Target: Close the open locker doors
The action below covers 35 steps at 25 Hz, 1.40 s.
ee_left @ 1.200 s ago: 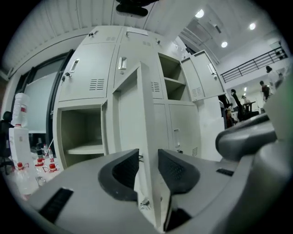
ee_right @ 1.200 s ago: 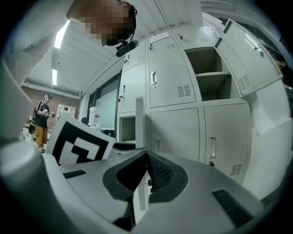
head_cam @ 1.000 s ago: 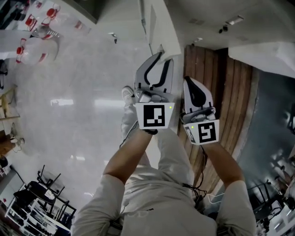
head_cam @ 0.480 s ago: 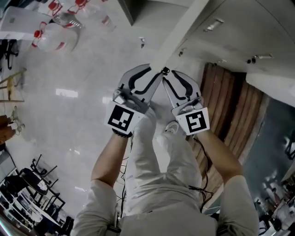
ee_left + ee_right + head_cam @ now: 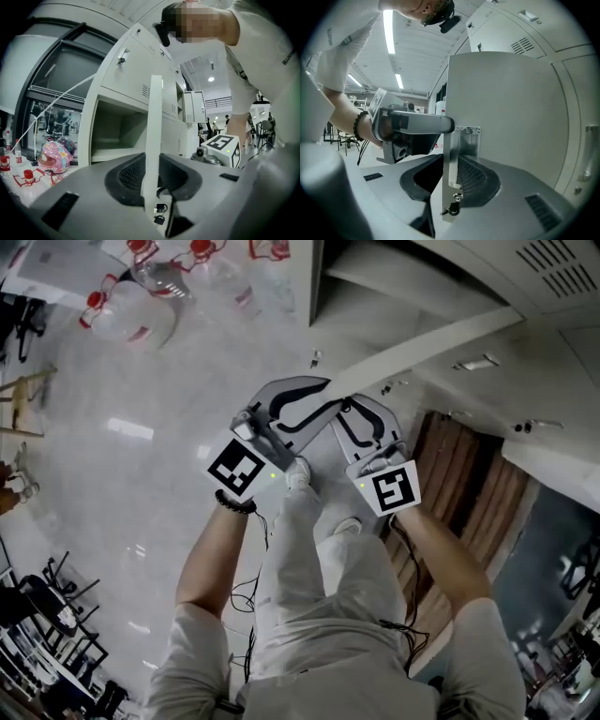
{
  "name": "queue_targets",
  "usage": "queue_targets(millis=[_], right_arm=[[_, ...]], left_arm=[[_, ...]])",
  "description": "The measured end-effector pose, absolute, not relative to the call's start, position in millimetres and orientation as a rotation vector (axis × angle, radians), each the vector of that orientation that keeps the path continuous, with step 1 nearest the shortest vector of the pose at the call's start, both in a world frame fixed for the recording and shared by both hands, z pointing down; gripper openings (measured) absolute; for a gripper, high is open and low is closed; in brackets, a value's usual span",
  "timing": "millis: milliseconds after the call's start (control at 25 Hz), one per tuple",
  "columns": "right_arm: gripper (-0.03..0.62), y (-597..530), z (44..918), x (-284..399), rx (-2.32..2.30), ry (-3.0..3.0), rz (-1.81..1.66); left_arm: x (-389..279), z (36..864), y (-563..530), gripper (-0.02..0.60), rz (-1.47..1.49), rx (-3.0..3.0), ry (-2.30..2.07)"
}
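Locker door (image 5: 422, 351) swung along, left claw (image 5: 323, 395), right claw (image 5: 361, 411) apart astride its edge, right narrowing

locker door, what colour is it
The locker door is plain light grey, best seen in the right gripper view.

1. No legible words, numbers or brand names anywhere.
2. Only black-and-white square code patterns, without letters: one on the left tool's marker cube (image 5: 236, 468), one on the right tool's marker cube (image 5: 395, 489), both just below the locker door (image 5: 422, 348).
3. Small dark print on the shirt sleeve (image 5: 287, 48), above that door's edge, too small to read.
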State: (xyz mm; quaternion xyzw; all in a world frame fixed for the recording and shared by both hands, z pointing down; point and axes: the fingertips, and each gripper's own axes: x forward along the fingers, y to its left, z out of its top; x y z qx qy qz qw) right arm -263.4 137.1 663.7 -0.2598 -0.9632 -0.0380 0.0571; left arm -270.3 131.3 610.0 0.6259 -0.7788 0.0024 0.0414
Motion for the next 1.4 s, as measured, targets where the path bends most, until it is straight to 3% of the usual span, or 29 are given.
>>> queue_targets(millis=[360, 480, 680, 960, 1400], right_arm=[[0.054, 141.4, 665.0, -331.7, -0.764, -2.908, -0.087], [0.051, 139.7, 665.1, -355.1, -0.731, -2.910, -0.087], [0.041, 133.0, 664.8, -385.2, -0.632, -2.952, -0.112], [0.041, 127.7, 665.5, -406.5, -0.536, -2.973, -0.159], [0.038, 112.9, 663.7, -443.8, -0.322, -3.027, -0.194]], left_arm=[[-338.4, 604.4, 150.8, 0.090, 0.015, 1.899, -2.463], [-357.3, 613.6, 172.2, 0.074, -0.012, 1.777, -2.552], [-371.2, 667.7, 171.4, 0.026, 0.196, 1.598, -2.552], [-404.9, 725.7, 134.5, 0.008, 0.316, 1.395, -2.599], [-448.0, 735.9, 111.2, 0.005, 0.280, 1.359, -2.595]])
